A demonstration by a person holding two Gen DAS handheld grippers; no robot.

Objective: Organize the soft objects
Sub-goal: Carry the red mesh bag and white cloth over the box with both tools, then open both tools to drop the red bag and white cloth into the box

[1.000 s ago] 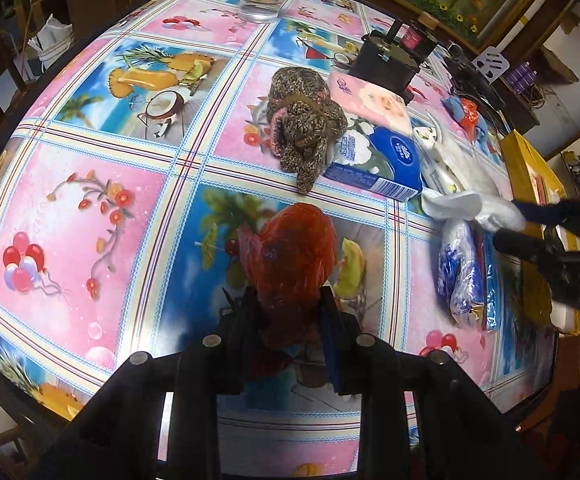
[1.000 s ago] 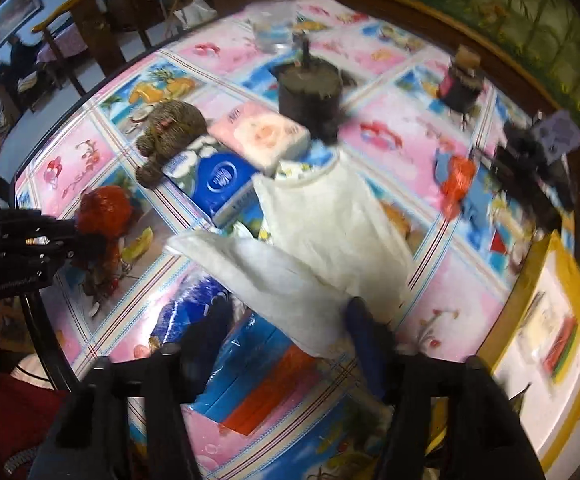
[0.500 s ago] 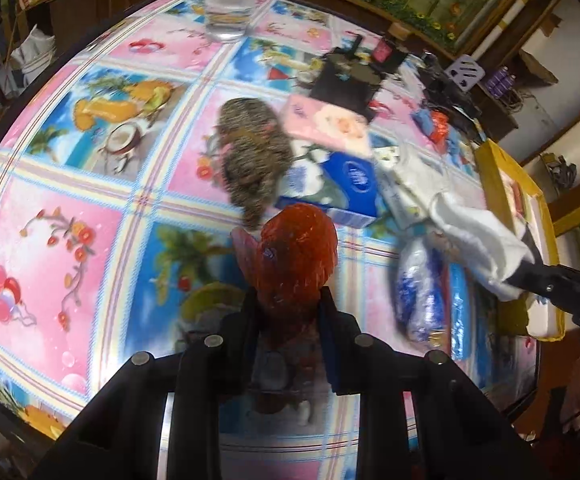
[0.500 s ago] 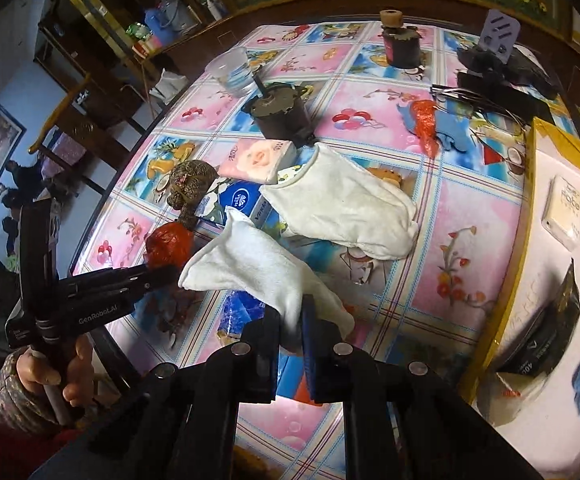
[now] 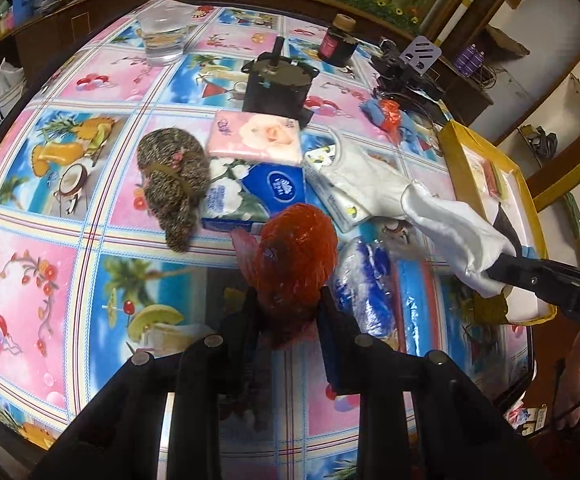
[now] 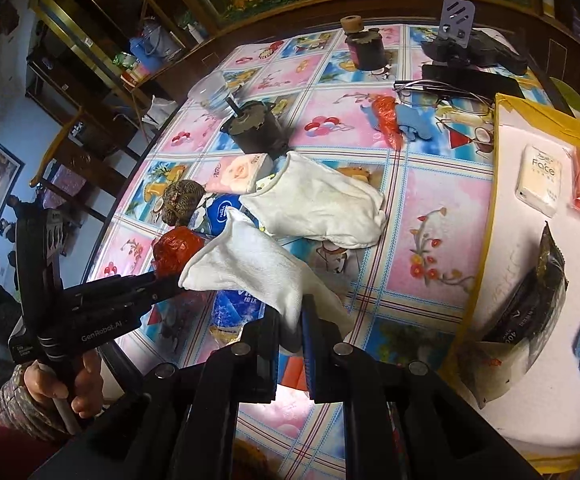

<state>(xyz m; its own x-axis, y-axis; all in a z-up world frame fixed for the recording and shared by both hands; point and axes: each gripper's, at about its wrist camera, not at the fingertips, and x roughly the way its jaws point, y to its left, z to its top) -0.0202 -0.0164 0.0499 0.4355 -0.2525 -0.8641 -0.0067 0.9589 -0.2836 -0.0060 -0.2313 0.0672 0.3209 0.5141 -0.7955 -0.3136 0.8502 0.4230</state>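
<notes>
The left gripper (image 5: 290, 304) was clamped on a red plastic bag (image 5: 298, 252), light, crinkly and slippery, best pinched at its bunched neck. At three o'clock from it, the right gripper (image 6: 292, 320) pinched a limp white glove (image 6: 257, 268) by its cuff end. A second earlier that glove lay on the tablecloth (image 5: 29, 264) between open jaws; now both hung lifted clear of it
</notes>
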